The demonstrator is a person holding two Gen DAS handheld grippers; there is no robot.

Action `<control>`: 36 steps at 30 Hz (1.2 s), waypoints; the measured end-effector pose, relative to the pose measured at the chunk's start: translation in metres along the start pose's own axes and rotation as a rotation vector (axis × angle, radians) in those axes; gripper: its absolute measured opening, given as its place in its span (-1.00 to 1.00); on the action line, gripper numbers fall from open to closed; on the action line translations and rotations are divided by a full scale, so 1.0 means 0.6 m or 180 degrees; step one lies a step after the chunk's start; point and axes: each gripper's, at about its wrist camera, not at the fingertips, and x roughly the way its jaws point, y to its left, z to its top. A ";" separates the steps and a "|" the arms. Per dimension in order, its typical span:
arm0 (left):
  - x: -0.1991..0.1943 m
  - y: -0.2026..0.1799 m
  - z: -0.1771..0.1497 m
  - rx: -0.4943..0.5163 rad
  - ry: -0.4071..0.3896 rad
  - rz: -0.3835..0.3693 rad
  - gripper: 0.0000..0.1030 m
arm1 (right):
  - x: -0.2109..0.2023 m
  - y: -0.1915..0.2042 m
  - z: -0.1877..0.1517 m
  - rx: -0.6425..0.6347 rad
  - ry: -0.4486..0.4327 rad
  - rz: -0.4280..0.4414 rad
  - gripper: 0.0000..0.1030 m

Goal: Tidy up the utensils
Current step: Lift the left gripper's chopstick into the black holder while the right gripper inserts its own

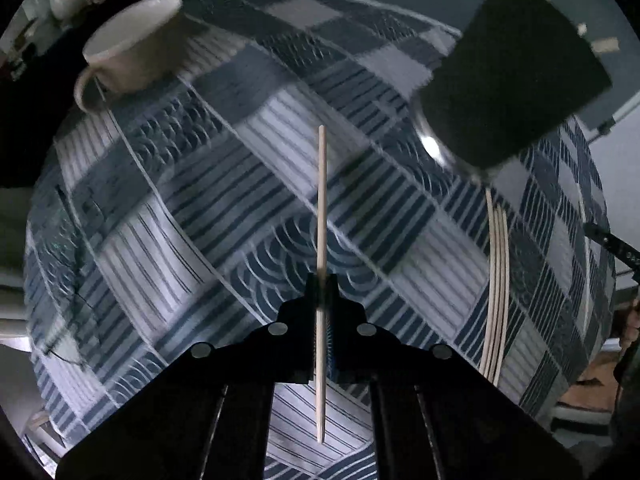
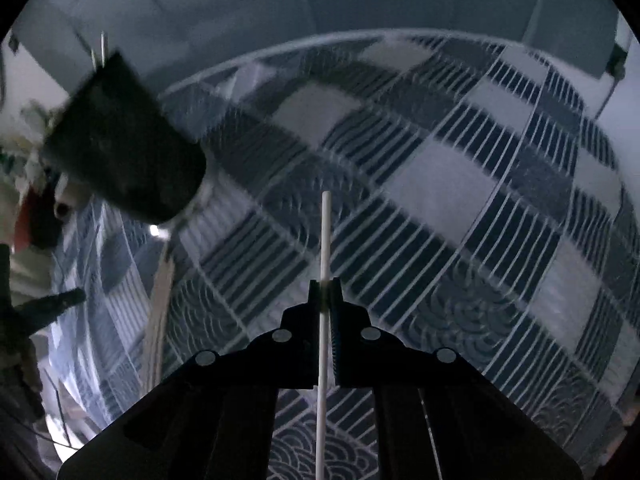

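Note:
My left gripper is shut on a pale wooden chopstick that stands upright between its jaws, above the patterned cloth. A black utensil holder with stick ends poking from its top stands to the upper right. Several loose chopsticks lie on the cloth at the right. My right gripper is shut on a white chopstick, held upright. The black holder is at the upper left in the right wrist view, and a blurred pale stick lies below it.
A white cup stands on the blue-and-white patchwork tablecloth at the upper left. The table's far edge meets a grey wall. The other gripper's tip shows at the left of the right wrist view.

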 end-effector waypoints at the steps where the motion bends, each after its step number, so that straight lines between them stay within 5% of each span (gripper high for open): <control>1: -0.010 0.002 0.010 -0.0004 -0.0053 0.0002 -0.91 | -0.004 -0.004 0.014 0.0010 -0.0044 0.0009 -0.91; 13: -0.144 -0.019 0.139 0.0187 -0.0766 0.0021 -0.91 | -0.138 0.046 0.151 -0.0293 -0.0736 0.0188 -0.91; 22: -0.228 -0.084 0.213 0.0489 -0.1260 -0.0229 -0.91 | -0.193 0.126 0.222 -0.0587 -0.1076 0.0350 -0.91; 36: -0.215 -0.152 0.289 0.0560 -0.1402 -0.0831 -0.91 | -0.207 0.234 0.271 -0.0857 -0.1318 0.0717 -0.91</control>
